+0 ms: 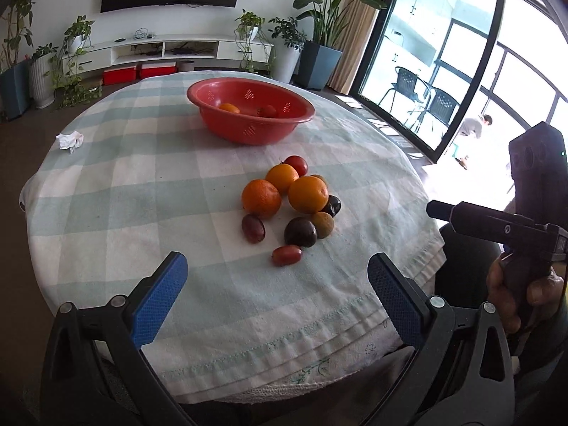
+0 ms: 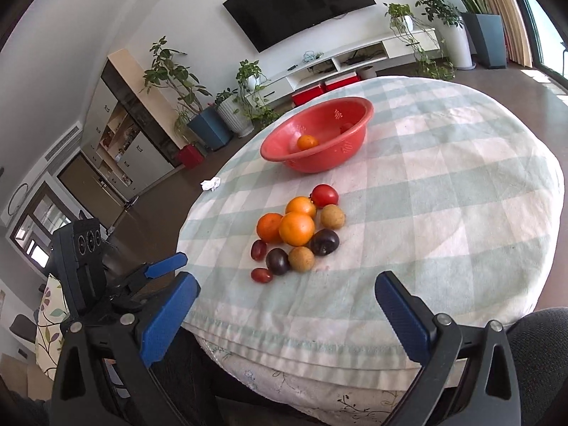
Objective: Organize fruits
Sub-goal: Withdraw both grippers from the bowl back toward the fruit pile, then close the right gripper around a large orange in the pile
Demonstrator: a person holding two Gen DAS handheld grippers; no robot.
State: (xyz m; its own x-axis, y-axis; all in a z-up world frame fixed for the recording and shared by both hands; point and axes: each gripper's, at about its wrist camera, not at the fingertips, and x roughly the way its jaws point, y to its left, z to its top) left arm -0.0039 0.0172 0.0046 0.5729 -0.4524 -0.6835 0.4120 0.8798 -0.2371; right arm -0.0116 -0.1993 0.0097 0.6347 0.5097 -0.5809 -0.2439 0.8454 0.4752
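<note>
A pile of fruit lies on the checked tablecloth (image 1: 124,213): three oranges (image 1: 307,193), a red tomato (image 1: 296,165), dark plums (image 1: 300,232), tan round fruits (image 1: 323,223) and small red oval fruits (image 1: 287,255). Behind it stands a red colander bowl (image 1: 248,131) holding an orange (image 1: 229,107) and a red fruit (image 1: 268,110). My left gripper (image 1: 277,261) hangs open just short of the pile, nothing between its blue pads. In the right wrist view my right gripper (image 2: 287,280) is also open and empty, near the small red fruit (image 2: 262,275) in front of the bowl (image 2: 319,163).
A crumpled white tissue (image 1: 70,139) lies at the table's far left edge. The table's near edge runs under both grippers. A hand (image 1: 514,294) holds the right gripper's handle at the right of the left wrist view. Potted plants and a TV shelf stand beyond.
</note>
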